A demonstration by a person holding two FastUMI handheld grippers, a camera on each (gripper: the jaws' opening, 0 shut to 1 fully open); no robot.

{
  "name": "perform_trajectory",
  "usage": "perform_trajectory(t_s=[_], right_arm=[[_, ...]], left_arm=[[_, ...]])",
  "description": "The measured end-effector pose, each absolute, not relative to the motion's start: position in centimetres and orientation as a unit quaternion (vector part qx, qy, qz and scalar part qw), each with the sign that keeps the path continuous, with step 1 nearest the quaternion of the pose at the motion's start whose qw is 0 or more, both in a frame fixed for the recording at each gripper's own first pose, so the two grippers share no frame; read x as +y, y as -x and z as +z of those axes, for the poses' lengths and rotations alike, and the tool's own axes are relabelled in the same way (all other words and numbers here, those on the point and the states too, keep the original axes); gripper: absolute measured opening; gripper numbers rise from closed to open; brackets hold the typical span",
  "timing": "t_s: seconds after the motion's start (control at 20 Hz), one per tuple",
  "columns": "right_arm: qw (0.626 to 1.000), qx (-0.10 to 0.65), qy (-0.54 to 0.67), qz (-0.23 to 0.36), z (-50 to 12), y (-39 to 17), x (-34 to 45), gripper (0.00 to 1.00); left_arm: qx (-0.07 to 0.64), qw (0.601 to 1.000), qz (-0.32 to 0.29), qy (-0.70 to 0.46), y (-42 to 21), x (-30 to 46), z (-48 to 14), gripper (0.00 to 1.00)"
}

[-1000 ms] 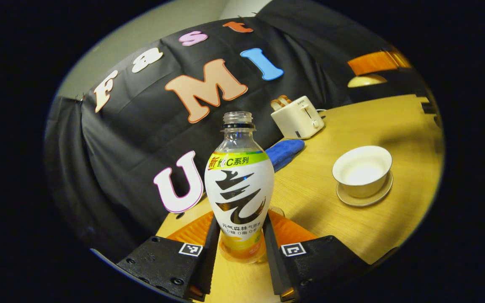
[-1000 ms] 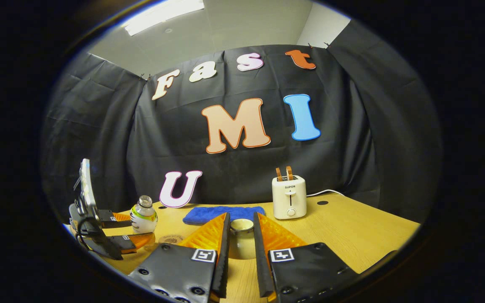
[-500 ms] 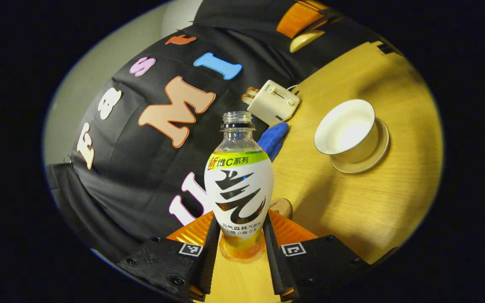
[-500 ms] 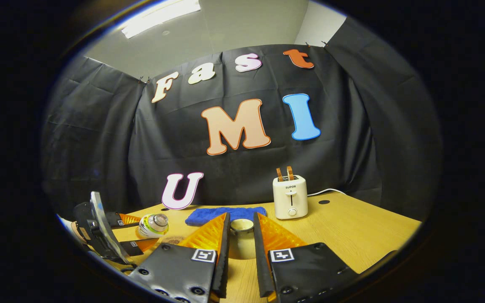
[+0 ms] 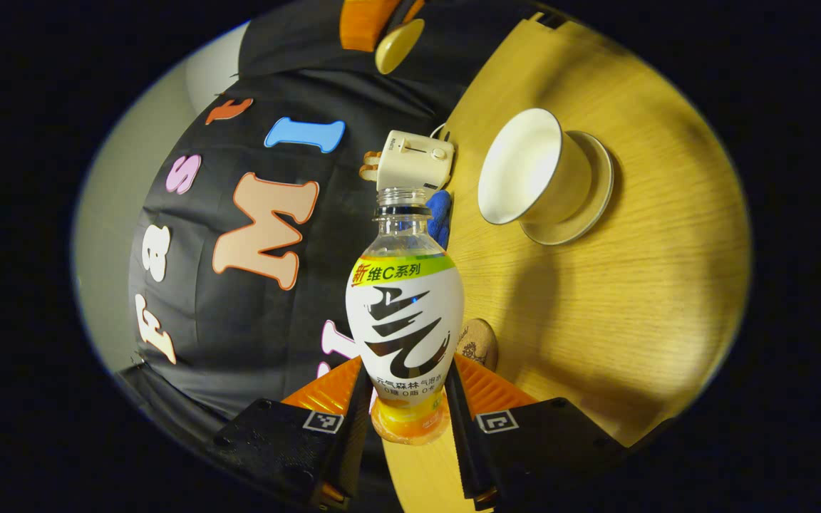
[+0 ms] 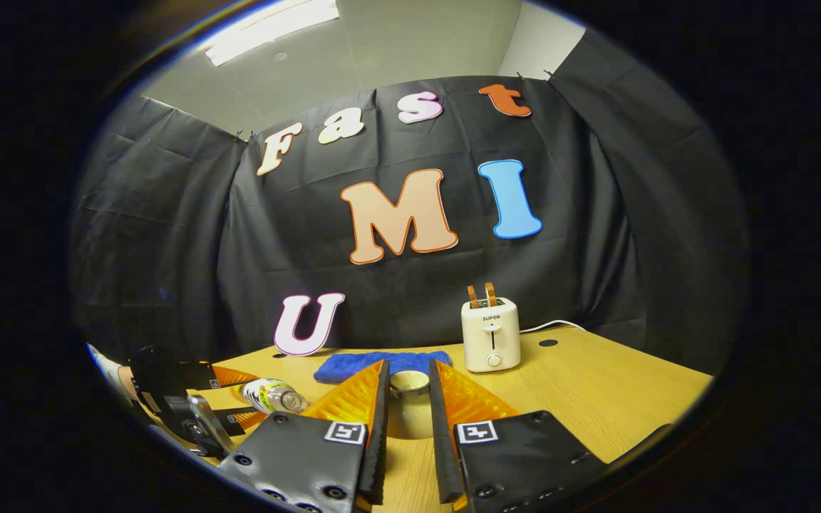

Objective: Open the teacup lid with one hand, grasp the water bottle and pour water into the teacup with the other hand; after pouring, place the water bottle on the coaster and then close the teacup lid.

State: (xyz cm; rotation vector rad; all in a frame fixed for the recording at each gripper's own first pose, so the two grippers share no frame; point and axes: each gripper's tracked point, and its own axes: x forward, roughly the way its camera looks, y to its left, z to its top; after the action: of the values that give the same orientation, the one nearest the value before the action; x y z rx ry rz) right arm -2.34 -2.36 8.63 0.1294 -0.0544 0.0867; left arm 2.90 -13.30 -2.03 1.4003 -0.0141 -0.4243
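Left gripper (image 5: 408,399) clamped on the water bottle (image 5: 405,313), jaws pressed against both sides of the bottle's lower body, orange drink pooled at its base. Cap off, open neck aimed toward the toaster (image 5: 413,160) and the blue cloth (image 5: 440,214) at the far side of the tabletop (image 5: 631,299). Whole left gripper view rolled over hard, so bottle tipped well sideways. Seen from the right gripper view too: same bottle (image 6: 271,395) lying nearly level low on the left, mouth pointing right, held in the left gripper (image 6: 229,395).

Teacup (image 5: 532,171) sat open on its saucer (image 5: 596,192), right of the bottle's mouth and apart from it, pale inside. Round wooden coaster (image 5: 478,343) just behind the bottle, near the gripper.

Right gripper (image 6: 408,420) held up off the tabletop with jaws narrow, gripping the teacup lid (image 6: 409,385) between them. Toaster (image 6: 492,335) with two slices sticking up, far right; blue cloth (image 6: 353,363) stretched along the far edge by the black wall.
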Motion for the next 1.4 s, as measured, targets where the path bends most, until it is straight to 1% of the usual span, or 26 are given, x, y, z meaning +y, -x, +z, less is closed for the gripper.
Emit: perform_trajectory(t_s=[0.5,0.75,0.95,1.4], right_arm=[[0.997,-0.027,-0.059,0.044,8.6,2.5,-2.5,0.31],[0.997,-0.029,-0.061,0.039,8.9,2.5,-3.1,0.32],[0.997,-0.025,-0.066,0.041,8.7,2.4,-3.1,0.31],[0.997,-0.029,-0.062,0.042,8.8,2.5,-2.9,0.33]], left_arm=[[-0.001,0.653,-0.209,-0.728,-3.3,-13.9,-1.5,0.53],[-0.007,0.606,-0.201,-0.77,-3.5,-13.8,-0.4,0.53],[-0.018,0.581,-0.196,-0.79,-3.0,-14.4,0.6,0.53],[-0.037,0.531,-0.198,-0.823,-3.4,-15.5,1.9,0.53]])
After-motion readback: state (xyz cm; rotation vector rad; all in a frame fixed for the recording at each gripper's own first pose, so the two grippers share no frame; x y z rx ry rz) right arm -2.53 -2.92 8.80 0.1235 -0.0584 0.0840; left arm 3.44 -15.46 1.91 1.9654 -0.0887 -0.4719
